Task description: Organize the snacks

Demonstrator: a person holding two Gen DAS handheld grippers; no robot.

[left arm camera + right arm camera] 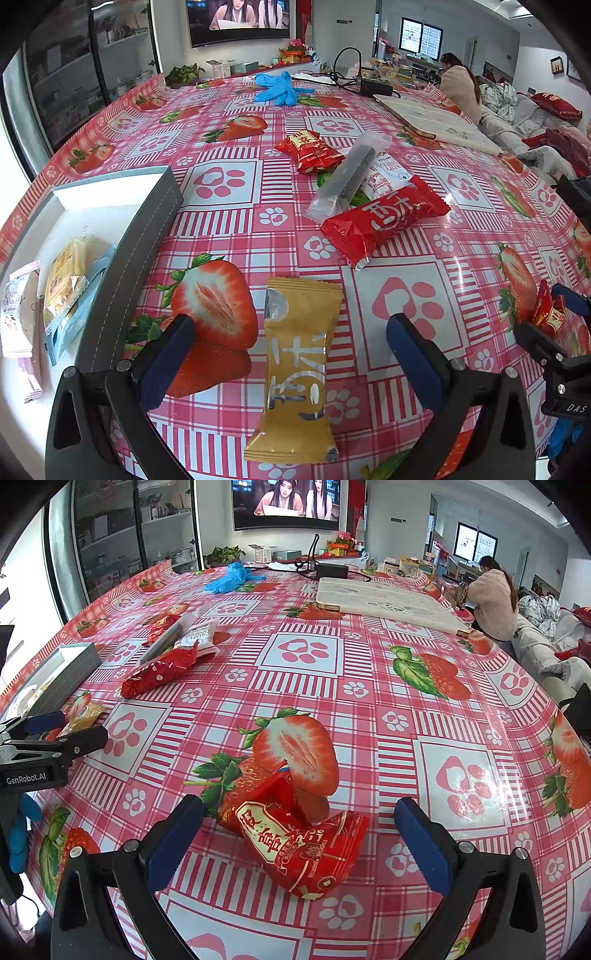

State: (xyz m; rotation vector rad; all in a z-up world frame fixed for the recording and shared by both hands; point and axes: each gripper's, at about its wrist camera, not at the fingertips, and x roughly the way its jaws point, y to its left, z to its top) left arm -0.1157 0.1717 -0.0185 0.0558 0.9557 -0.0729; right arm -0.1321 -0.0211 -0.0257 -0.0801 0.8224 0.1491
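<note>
In the left wrist view my left gripper (291,354) is open, its blue pads either side of a yellow snack packet (297,369) lying on the strawberry tablecloth. A grey box (122,254) with several snack packets inside sits to the left. Further off lie a red packet (384,219), a clear dark stick packet (347,173), a white packet (384,173) and a small red packet (312,149). In the right wrist view my right gripper (299,842) is open around a crumpled small red packet (299,845) on the table. The left gripper also shows there (55,731).
Blue gloves (277,88) lie at the table's far side, near a black power adapter with cables (373,86). A flat white board (388,603) lies at the far right. A person sits beyond the table's right edge (493,598).
</note>
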